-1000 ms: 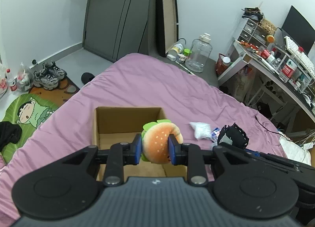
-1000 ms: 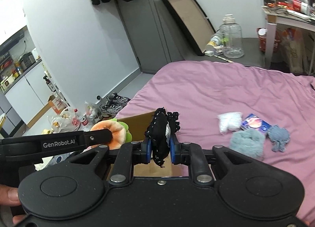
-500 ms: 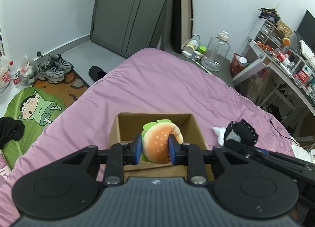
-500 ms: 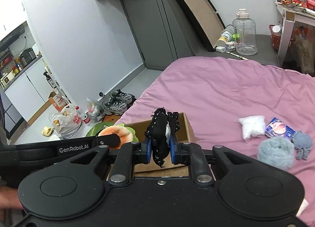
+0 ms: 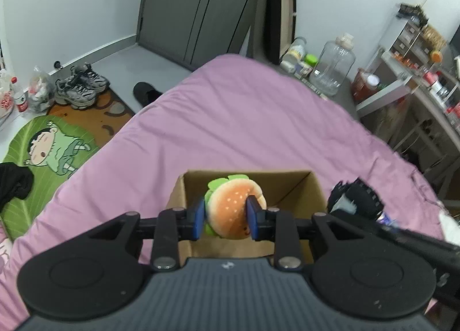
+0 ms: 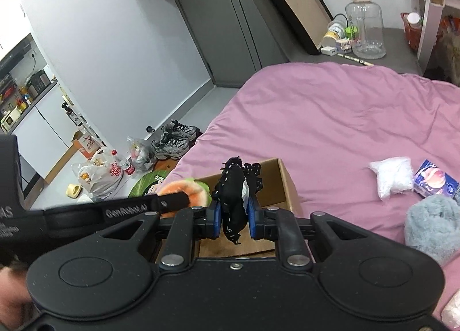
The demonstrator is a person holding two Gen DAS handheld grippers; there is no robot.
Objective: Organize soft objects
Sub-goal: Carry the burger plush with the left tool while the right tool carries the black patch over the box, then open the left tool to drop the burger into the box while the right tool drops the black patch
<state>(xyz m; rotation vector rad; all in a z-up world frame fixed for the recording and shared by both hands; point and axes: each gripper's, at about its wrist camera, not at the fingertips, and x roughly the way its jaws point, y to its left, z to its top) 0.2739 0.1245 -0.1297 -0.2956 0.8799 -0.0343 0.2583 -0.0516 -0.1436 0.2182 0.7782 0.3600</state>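
The L gripper is clamped on a burger plush; both blue pads are pressed into its sides, w/ the bun squeezed between them. The plush is held over the open top of a box, approx. at its centre, above the rim in the L wrist view. The box is seated on the pink bed, near the bed edge on the floor side. The R gripper is clamped on a black cloth w/ white dots; the cloth is bunched upright between the pads, w/ a frayed end hanging below them and a white patch visible on one side. In the R wrist view the cloth is held over the near part of the box, just beside the plush; the L gripper's finger is seen crossing in from the left w/ the plush at its tip. In the L wrist view the cloth is seen at the box's right corner, outside the wall. On the bed, well apart from the box, are laid a white bag, a blue packet just beside it, and a grey fluffy item nearer the camera. Shoes and a cartoon mat are seen on the floor beside the bed; a clear jug is stood past the bed's far end.
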